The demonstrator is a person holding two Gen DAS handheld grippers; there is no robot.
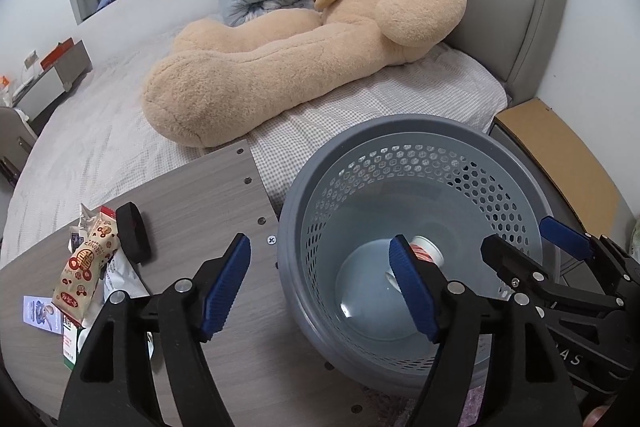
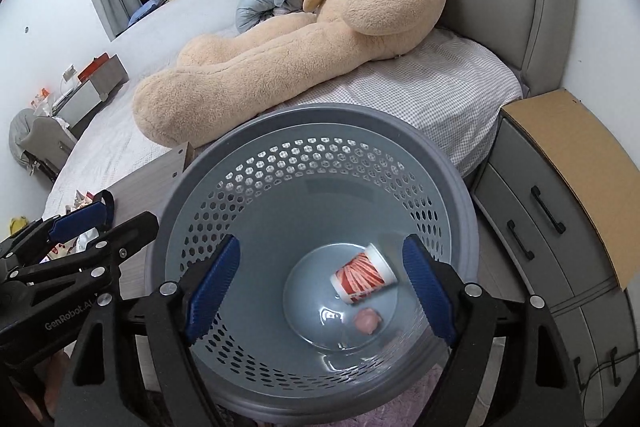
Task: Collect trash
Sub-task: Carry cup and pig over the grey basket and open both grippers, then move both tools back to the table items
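A grey perforated bin (image 1: 416,125) (image 2: 320,115) stands beside the bed. At its bottom lies a red-and-white paper cup (image 2: 364,275) (image 1: 429,251) on its side, with a small pink crumpled scrap (image 2: 368,321) next to it. My right gripper (image 2: 322,247) hangs over the bin's mouth, open and empty, and also shows as the right gripper (image 1: 524,237) at the bin's right rim. My left gripper (image 1: 320,255) is open with nothing between its fingers, straddling the bin's left rim; the left gripper (image 2: 116,213) sits left of the bin. Snack wrappers (image 1: 88,267) lie on a wooden board (image 1: 208,195).
A black band-like object (image 1: 134,231) and a small blue leaflet (image 1: 38,313) lie by the wrappers. A big tan teddy bear (image 1: 320,39) sprawls on the bed (image 1: 400,99) behind the bin. A grey drawer cabinet (image 2: 536,227) topped with cardboard stands at the right.
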